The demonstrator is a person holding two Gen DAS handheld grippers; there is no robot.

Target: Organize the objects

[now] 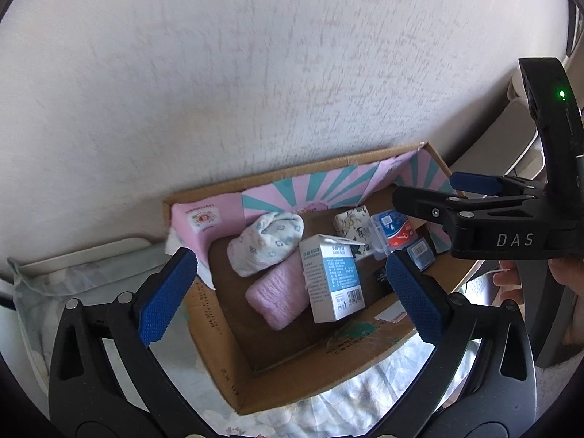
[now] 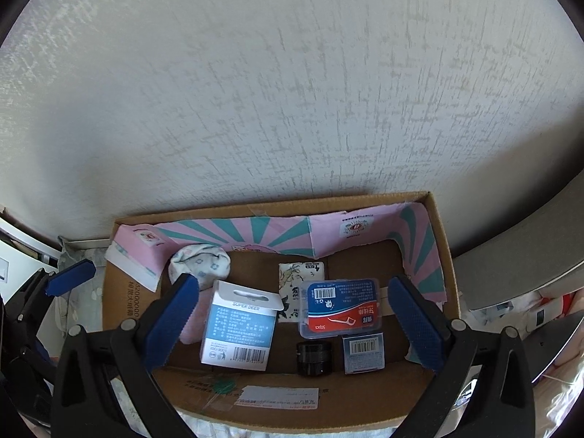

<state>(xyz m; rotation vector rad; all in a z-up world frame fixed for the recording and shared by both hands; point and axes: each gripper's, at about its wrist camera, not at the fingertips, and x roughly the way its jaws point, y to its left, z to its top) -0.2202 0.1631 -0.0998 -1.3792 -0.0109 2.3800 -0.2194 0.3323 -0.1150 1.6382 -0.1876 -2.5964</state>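
**Helper:** How far have you got with the tidying?

**Me:** Most of it looks done, I'd judge. Both my grippers are over the cardboard box [image 2: 440, 226] by the wall, and neither holds anything. My left gripper [image 1: 288, 297] has its jaws wide apart, nothing between the pads. My right gripper [image 2: 292, 319] is the same, spread wide above the box floor.

**Helper:** What's inside?

**Me:** At the far left, a rolled patterned cloth [image 2: 199, 261], with a pink towel [image 1: 279, 294] just near of it. The white and blue carton [image 2: 239, 328] stands beside the towel, touching it. In the middle sits a printed tissue pack [image 2: 292, 281] and, to its right, the clear floss-pick case [image 2: 341, 306]. Near of that case are a small black jar [image 2: 314, 357] and a little blue box [image 2: 363, 352], side by side.

**Helper:** Anything left?

**Me:** I see no loose item waiting beside the box in either view, though the right edge is cluttered and blurry. Possibly only straightening remains.
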